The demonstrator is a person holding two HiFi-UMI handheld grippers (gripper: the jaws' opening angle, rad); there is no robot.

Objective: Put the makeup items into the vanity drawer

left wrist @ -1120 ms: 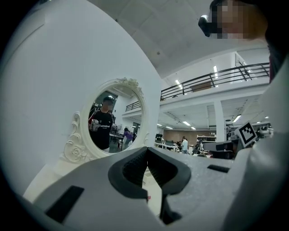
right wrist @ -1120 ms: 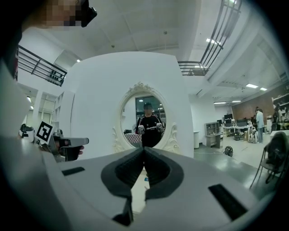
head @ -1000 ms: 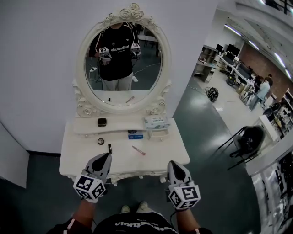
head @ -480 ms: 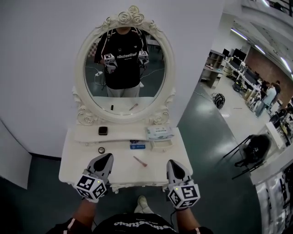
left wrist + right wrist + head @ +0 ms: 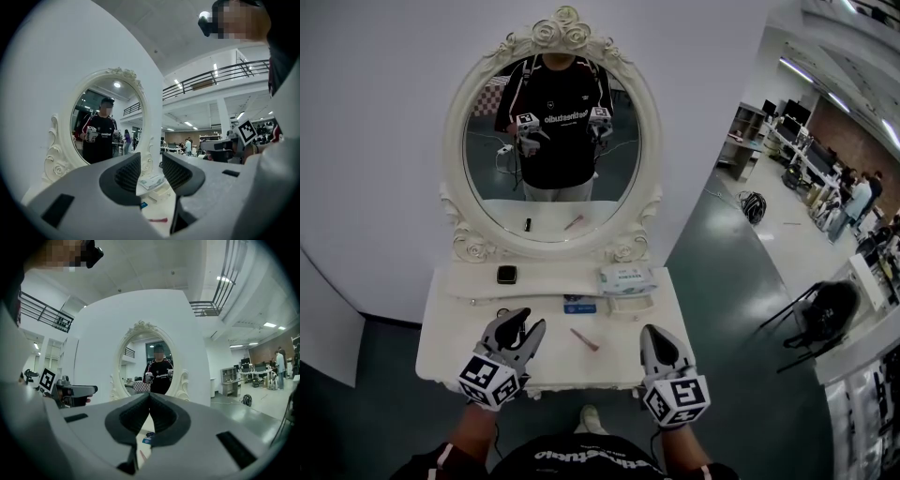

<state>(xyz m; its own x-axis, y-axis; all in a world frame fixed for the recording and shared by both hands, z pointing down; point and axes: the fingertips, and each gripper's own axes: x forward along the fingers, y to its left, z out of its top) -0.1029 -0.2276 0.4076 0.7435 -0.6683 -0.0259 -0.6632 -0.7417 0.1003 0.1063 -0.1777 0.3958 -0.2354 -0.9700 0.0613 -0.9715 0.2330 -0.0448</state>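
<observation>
The left hand-held gripper [image 5: 528, 322] hovered over the counter's [image 5: 445, 347] front-left edge. Its jaws had just opened wide, with nothing between them. The right hand-held gripper [image 5: 652, 332] was clenched and empty at the front-right edge. Beyond, a pink stick [image 5: 584, 338] lay mid-counter, with a blue item [image 5: 578, 307] behind it. This looked like the approach. The drawer wasn't seen open, so the next move was pulling it out or grasping the stick.

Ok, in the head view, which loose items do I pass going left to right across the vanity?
Small dark square case → blue packet → tissue pack. The pink stick lies level with the blue packet from left to right, so it is left out.
</observation>
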